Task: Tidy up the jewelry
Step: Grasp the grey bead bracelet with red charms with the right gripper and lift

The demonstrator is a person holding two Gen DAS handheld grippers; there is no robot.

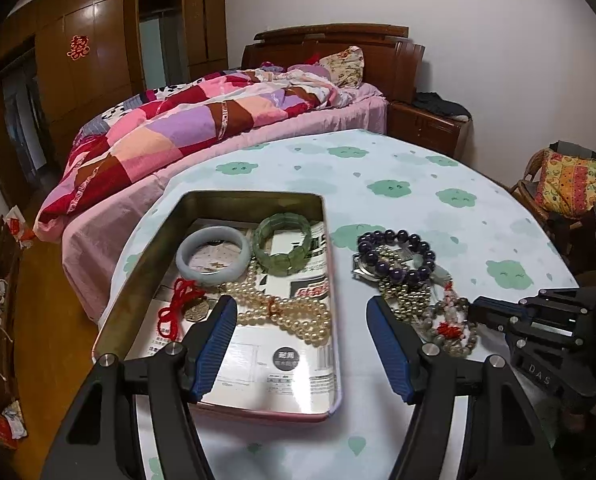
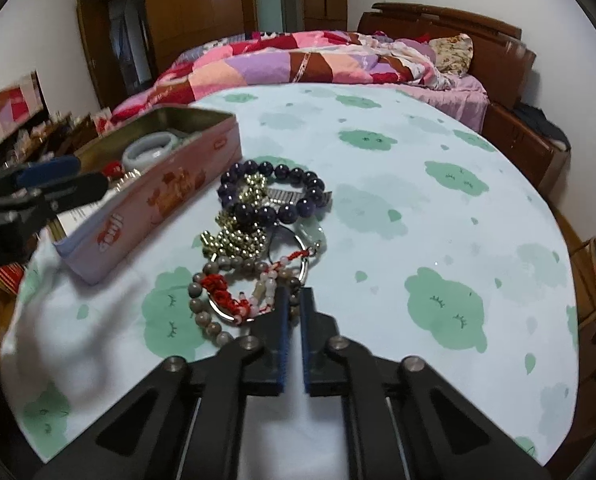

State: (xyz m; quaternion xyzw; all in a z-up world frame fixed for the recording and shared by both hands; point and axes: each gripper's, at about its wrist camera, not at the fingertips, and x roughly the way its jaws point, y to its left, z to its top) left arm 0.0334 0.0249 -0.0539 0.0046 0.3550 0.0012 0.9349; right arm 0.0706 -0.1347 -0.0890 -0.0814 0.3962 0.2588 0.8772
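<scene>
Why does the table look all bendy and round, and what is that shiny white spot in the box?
Left wrist view: the fisheye lens bends the table edge, and the metal tin floor mirrors the room light as glare near its front. Right wrist view: same curving, dark corners, and the left tongs and tin look smeared at the left edge.

The scene is viewed from two wrist-mounted fisheye cameras, each angled steeply down and close over a table (image 1: 398, 168) covered in a cloud-print cloth. From the left wrist, the open tin (image 1: 234, 216) is looked into from just above, with the bed (image 1: 202, 120) behind. From the right wrist, the jewelry pile (image 2: 258, 232) is faced; tin, pile and bed are shared by both views.
</scene>
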